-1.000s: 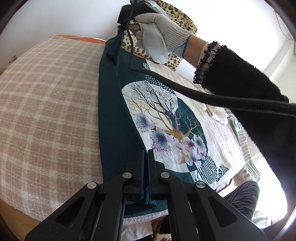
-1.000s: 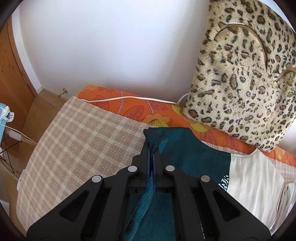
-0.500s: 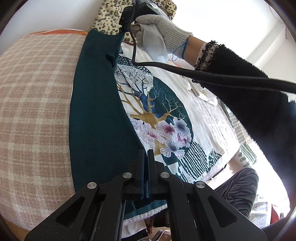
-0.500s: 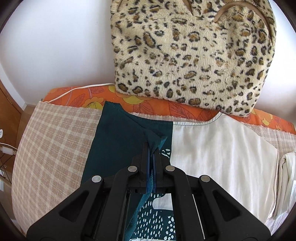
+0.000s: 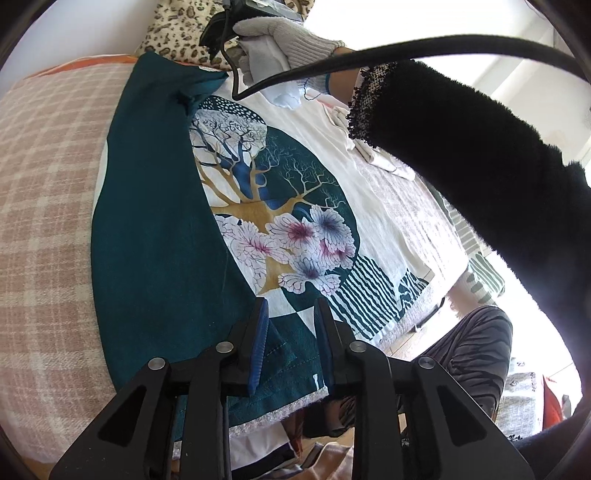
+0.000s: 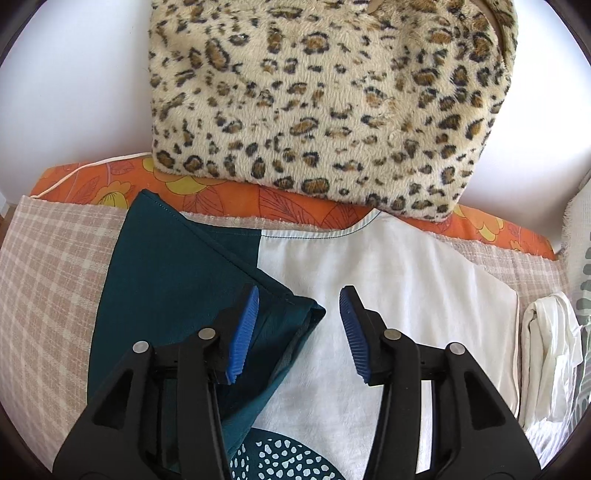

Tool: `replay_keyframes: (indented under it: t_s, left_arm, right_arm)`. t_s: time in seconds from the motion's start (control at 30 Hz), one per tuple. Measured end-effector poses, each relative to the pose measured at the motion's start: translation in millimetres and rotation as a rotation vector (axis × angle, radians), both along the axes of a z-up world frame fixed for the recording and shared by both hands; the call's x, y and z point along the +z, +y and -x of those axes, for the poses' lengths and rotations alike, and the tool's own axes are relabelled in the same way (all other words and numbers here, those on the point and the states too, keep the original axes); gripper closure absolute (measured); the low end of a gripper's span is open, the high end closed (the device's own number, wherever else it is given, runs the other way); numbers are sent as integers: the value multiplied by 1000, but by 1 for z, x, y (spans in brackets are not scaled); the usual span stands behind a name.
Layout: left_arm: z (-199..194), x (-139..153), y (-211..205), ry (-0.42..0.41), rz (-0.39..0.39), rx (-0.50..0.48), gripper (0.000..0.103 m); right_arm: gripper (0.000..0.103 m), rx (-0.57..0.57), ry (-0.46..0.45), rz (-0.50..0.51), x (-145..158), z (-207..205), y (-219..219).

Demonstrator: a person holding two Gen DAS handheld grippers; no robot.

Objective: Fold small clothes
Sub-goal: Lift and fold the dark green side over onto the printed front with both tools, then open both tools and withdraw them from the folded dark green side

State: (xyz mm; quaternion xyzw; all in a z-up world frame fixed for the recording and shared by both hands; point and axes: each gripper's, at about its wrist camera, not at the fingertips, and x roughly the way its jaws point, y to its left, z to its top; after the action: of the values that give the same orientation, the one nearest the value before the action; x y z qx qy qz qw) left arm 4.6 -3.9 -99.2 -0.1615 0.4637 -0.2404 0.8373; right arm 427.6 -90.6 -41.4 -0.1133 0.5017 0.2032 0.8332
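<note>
A white shirt [image 5: 369,199] with a tree-and-flower print lies flat on the plaid cloth [image 5: 44,206]. Its dark teal side panel [image 5: 155,236] is folded over onto the print. My left gripper [image 5: 290,314] hovers over the shirt's near hem, its jaws opening, with the teal hem lying loose below them. In the right wrist view my right gripper [image 6: 299,306] stands over the shoulder end, jaws opening. The folded teal sleeve corner [image 6: 295,314] lies loose between its pads. In the left wrist view a gloved hand [image 5: 291,33] holds that right gripper at the far end.
A leopard-print bag [image 6: 332,103] stands against the wall behind the shirt, on an orange flowered cloth [image 6: 110,184]. A folded white garment [image 6: 550,350] lies at the right. A black cable [image 5: 443,44] and a black sleeve [image 5: 480,155] cross the left wrist view.
Both grippers were shut on the teal edge and carried it across onto the shirt. Now both jaws have parted and the teal fold lies on the shirt.
</note>
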Motion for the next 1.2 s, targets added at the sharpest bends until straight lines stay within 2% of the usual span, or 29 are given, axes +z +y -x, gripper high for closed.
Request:
replay_keyframes:
  t_s: [0.03, 0.1, 0.2, 0.37, 0.57, 0.7, 0.93, 1.0, 1.1, 1.2]
  left_arm:
    - [2, 1, 2, -2, -8, 6, 71]
    - [5, 3, 10, -7, -2, 29, 68]
    - [10, 5, 24, -7, -3, 69, 68]
    - [19, 13, 48, -52, -51, 144, 68]
    - [29, 28, 71, -114, -106, 227, 68]
    - [30, 33, 74, -136, -132, 249, 68]
    - [32, 37, 57, -163, -171, 217, 65]
    - [32, 36, 47, -172, -186, 190, 60]
    - [34, 32, 29, -180, -208, 156, 59]
    - [34, 28, 11, -185, -199, 140, 59]
  right_arm:
    - [54, 5, -9, 0, 3, 2, -3]
    - [53, 2, -32, -4, 11, 8, -11]
    - [53, 87, 8, -105, 22, 29, -18]
    - [53, 180, -16, -118, 35, 78, -29]
    - [53, 166, 22, -226, 55, 111, -83]
    - [53, 134, 21, -279, 69, 129, -127]
    - [51, 72, -10, -316, 76, 159, -215]
    - [50, 50, -16, -320, 79, 162, -238]
    - [49, 12, -30, -318, 81, 164, -273]
    - [49, -29, -24, -334, 82, 163, -308]
